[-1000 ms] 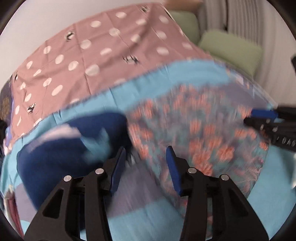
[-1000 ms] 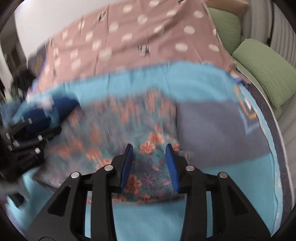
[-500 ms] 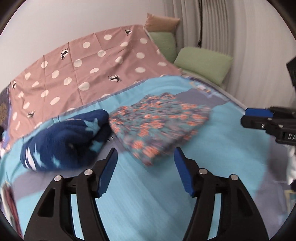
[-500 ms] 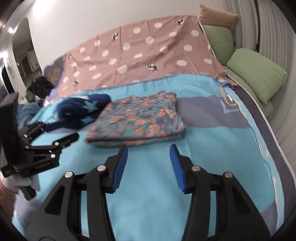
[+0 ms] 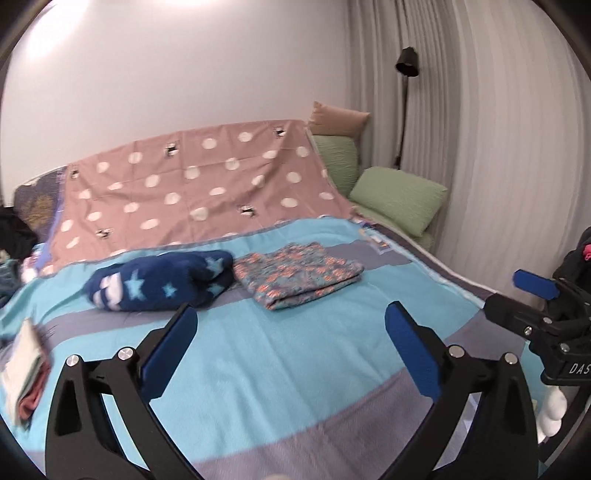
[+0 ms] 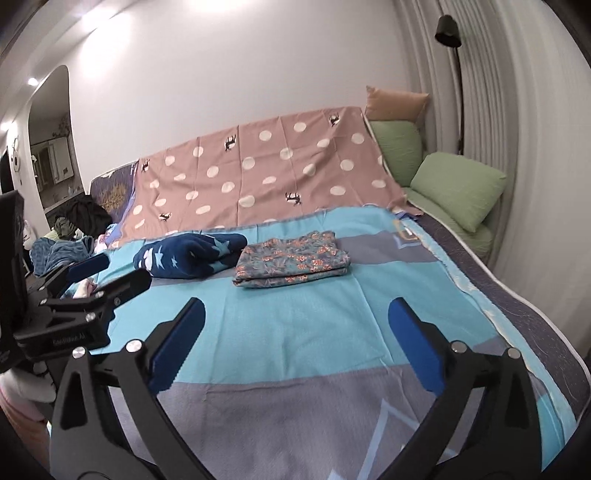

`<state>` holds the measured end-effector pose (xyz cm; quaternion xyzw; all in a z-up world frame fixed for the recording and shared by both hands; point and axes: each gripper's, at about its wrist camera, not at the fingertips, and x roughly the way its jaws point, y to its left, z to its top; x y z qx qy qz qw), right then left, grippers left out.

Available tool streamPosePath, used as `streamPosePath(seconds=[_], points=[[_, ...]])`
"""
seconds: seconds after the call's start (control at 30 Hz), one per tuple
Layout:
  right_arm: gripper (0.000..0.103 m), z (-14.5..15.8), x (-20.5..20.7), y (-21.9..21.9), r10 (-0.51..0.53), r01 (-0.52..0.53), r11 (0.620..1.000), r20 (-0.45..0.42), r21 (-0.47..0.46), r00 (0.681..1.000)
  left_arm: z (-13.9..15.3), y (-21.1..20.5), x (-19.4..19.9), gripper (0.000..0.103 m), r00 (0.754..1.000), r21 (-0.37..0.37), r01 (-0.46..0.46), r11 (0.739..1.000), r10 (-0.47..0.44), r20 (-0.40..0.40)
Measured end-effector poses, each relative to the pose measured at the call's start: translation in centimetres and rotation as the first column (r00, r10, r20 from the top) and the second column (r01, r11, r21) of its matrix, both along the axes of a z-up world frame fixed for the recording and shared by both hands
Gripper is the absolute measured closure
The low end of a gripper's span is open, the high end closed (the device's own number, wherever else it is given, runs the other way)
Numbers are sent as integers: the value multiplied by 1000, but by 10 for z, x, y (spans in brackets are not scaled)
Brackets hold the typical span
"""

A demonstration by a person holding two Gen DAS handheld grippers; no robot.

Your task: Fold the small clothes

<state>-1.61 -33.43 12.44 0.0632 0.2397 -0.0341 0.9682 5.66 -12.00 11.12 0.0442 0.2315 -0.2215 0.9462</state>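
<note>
Both tongs, left (image 5: pixel 290 338) and right (image 6: pixel 295 334), now wider open, empty, farther back from folded floral garment (image 6: pixel 291 260).

A home bedroom: bed (image 6: pixel 480 280), pillows (image 6: pixel 458 184), curtains (image 5: pixel 498 147), floor lamp (image 6: pixel 448 27)

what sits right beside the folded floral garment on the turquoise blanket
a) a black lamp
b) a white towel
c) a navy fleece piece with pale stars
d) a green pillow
c: the navy fleece piece with pale stars lies right up against the left edge of the folded floral garment on the turquoise blanket; the green pillow and black lamp are off by the wall.
</note>
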Motion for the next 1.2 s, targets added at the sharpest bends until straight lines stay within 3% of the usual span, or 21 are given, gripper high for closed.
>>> streamPosePath(seconds=[0.2,0.33,0.47,1.2], points=[[2,-1,-23,3,-38,38,999,-24,14,999,0,11,-31,1,999,-39,-10,999,9,-38],[2,-4,-32,1,-60,61,998,-37,27,998,0,12,-44,1,998,-5,-54,999,54,-32],[2,-7,-39,3,-70,70,997,-41,14,997,0,15,-51,1,998,-27,-41,999,40,-43],[2,-15,-36,4,-43,45,999,-73,18,996,-6,11,-60,1,998,13,-52,999,52,-40]])
